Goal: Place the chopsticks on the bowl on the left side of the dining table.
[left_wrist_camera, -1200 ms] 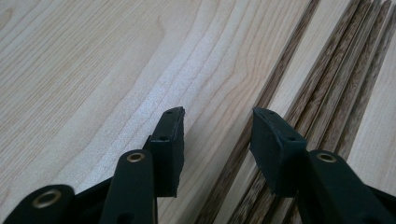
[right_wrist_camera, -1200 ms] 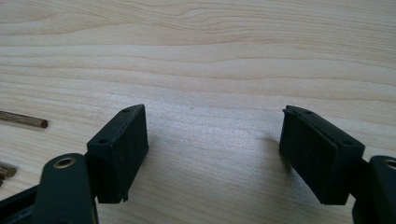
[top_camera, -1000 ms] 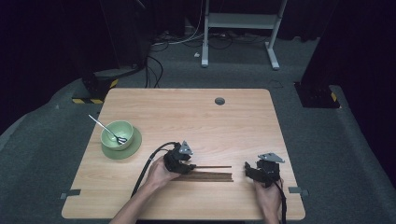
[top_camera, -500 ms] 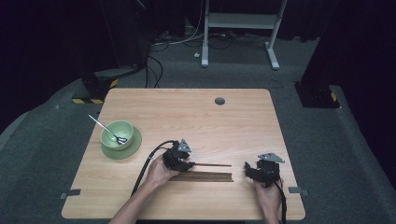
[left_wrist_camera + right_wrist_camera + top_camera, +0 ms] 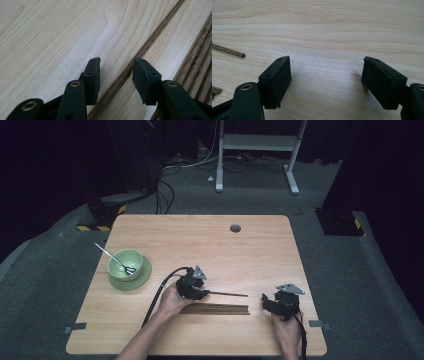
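The left tool [image 5: 116,72] stands narrowly parted, straddling a single dark wooden stick [image 5: 152,38] that lies on the tabletop [image 5: 200,240] just apart from the bundle of sticks [image 5: 215,309] nearer the person. To pick it up cleanly, I judge the jaws should close squarely across the stick, with the pads low enough to catch it yet clear of the bundle. The right tool [image 5: 327,82] rests wide and empty near the right edge, well away; a green bowl [image 5: 126,264] sits at far left.
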A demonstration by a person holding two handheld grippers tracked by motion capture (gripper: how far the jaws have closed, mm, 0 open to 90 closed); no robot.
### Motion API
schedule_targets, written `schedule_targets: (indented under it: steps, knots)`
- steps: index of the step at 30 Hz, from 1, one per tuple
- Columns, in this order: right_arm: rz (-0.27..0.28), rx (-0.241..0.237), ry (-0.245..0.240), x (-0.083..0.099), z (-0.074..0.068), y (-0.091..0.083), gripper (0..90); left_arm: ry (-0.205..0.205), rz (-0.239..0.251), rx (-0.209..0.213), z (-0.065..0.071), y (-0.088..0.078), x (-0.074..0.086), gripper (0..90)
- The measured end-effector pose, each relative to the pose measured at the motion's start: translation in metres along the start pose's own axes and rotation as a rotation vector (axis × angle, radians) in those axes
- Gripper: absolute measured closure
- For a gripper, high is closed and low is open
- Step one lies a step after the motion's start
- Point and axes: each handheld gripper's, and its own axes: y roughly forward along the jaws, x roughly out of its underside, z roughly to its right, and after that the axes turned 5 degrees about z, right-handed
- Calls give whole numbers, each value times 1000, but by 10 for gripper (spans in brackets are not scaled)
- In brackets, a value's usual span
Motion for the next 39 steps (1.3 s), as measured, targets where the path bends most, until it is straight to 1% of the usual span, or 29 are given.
schedule_targets:
  steps: [1, 2, 3, 7, 11, 13, 14, 15, 16, 17, 19, 28, 31, 39]
  knots:
    - [0, 0, 0, 0, 0, 0, 232, -18, 11, 3, -1, 2, -1, 577]
    - [0, 0, 0, 0, 0, 0, 232, -14, 5, 3, -2, 2, -1, 581]
    - [0, 0, 0, 0, 0, 0, 232, -24, 13, 3, -2, 3, -2, 581]
    - [0, 0, 0, 0, 0, 0, 232, -15, 8, -2, -4, 3, -3, 587]
    - [0, 0, 0, 0, 0, 0, 232, -30, 24, -7, -6, 5, -4, 598]
    - [0, 0, 0, 0, 0, 0, 232, -29, 12, -12, -7, 6, -6, 604]
    - [0, 0, 0, 0, 0, 0, 232, -25, 8, -18, -5, 8, -7, 605]
    - [0, 0, 0, 0, 0, 0, 232, -11, -1, -18, -4, 9, -8, 606]
    - [0, 0, 0, 0, 0, 0, 232, -11, -1, -18, -4, 9, -8, 608]
    - [0, 0, 0, 0, 0, 0, 232, -10, 5, -13, -2, 12, -9, 615]
    - [0, 0, -1, 0, 0, 0, 232, -7, -6, -6, -3, 12, -10, 620]
    - [0, -1, -1, 0, 0, 0, 232, -4, -6, 0, -5, 12, -10, 668]
    - [0, -1, -2, 0, 0, 0, 232, -10, -1, -2, -5, 12, -11, 686]
    - [1, -2, -3, 0, 0, 0, 232, 5, -6, 4, -5, 12, -11, 714]
